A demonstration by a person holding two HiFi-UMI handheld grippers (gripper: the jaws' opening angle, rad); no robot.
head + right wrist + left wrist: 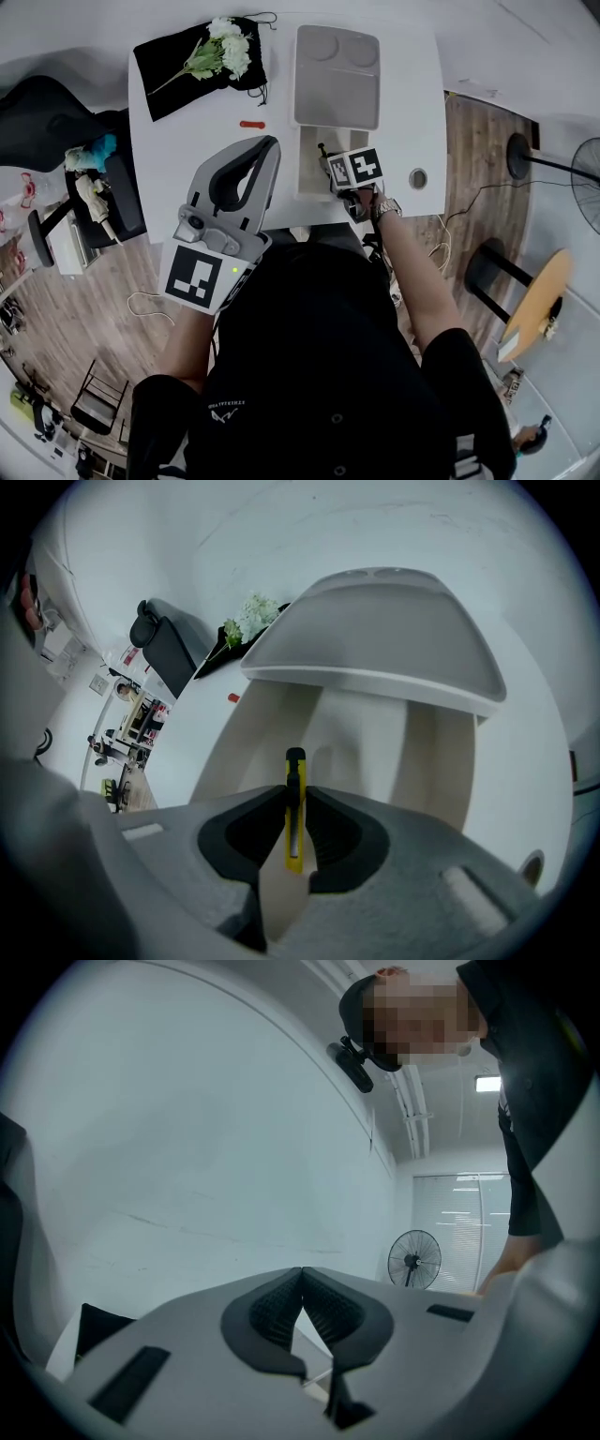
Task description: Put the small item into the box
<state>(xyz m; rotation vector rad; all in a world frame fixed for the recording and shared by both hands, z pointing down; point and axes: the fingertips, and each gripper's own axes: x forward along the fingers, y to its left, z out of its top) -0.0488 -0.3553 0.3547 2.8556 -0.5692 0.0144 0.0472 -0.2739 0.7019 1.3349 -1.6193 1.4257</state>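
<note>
Protruding yellow cutter (294, 810) between right fingers (339, 841)

Desk (412, 84): cloth (169, 70) at far left, flowers (225, 47) on it; box (311, 169) at centre, lid (337, 80) over its far part — small loose piece (251, 124) btwn cloth & box. Knife (294, 832) in right hand-held gripper (296, 799), above box's near end; left hand-held gripper (268, 146) just left of box.

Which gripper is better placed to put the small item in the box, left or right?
Right. The right gripper is shut on the yellow utility knife over the open box; the left gripper is shut, empty, aimed away.
</note>
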